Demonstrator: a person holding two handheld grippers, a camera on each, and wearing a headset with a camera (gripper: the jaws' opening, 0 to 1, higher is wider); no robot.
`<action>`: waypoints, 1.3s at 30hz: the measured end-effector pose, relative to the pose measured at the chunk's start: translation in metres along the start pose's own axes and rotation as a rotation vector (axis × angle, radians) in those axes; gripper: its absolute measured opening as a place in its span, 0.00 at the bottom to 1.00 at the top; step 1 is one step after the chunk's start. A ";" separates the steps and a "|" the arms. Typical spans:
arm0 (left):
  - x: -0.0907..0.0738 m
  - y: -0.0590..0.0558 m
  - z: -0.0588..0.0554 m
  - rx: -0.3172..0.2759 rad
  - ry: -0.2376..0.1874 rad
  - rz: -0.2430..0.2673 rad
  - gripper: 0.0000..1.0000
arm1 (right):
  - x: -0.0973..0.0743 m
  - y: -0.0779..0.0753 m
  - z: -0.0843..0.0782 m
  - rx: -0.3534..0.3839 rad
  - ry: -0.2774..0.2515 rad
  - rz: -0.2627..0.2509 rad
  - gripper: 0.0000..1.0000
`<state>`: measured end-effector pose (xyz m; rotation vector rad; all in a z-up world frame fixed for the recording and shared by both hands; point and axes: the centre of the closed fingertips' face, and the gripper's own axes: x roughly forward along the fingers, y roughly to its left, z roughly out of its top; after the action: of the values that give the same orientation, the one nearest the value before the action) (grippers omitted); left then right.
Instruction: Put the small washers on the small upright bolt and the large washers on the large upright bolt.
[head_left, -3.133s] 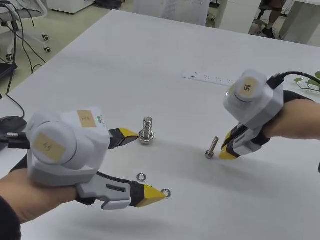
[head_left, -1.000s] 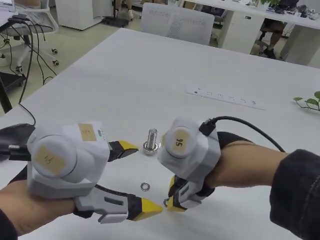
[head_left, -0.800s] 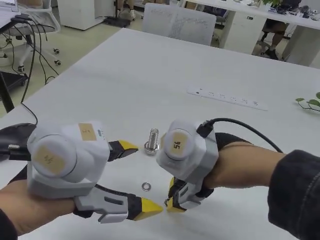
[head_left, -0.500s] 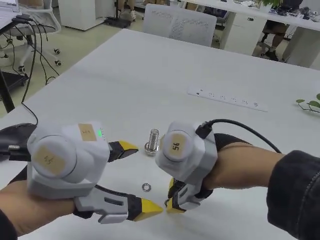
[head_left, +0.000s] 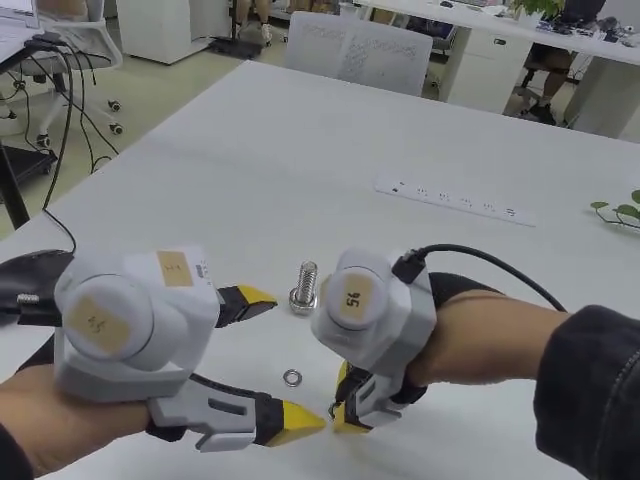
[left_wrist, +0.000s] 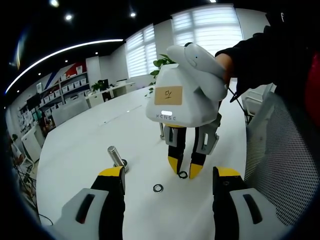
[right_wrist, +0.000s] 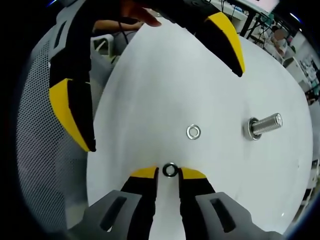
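Right gripper pinching washer flat on table, just front of large bolt. Left gripper hanging spread nearby. Pickup step, seemingly; next needing clean lift, then threading onto matching bolt.

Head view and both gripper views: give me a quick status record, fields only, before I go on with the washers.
right gripper: tips down at the table, jaws narrow, one on each side of the near washer; grip not clear
left gripper: jaws wide open, holding nothing
loose washer: flat on the table, apart from bolt and grippers
upright bolt: standing on its head; cannot tell if a washer is on it
power strip: far side of the table
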<state>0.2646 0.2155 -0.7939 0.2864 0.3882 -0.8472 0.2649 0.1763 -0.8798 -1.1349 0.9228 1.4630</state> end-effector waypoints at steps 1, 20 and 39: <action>0.000 0.000 0.000 -0.001 0.000 0.000 0.71 | 0.000 0.000 0.000 -0.002 0.000 0.000 0.17; 0.001 0.001 -0.002 -0.004 0.001 -0.003 0.71 | 0.001 -0.003 0.001 0.012 0.000 -0.004 0.13; 0.003 0.001 -0.002 -0.002 0.005 -0.006 0.70 | -0.015 -0.011 -0.024 0.080 0.007 -0.017 0.13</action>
<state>0.2666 0.2148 -0.7969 0.2857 0.3943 -0.8526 0.2805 0.1513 -0.8714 -1.0872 0.9663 1.3973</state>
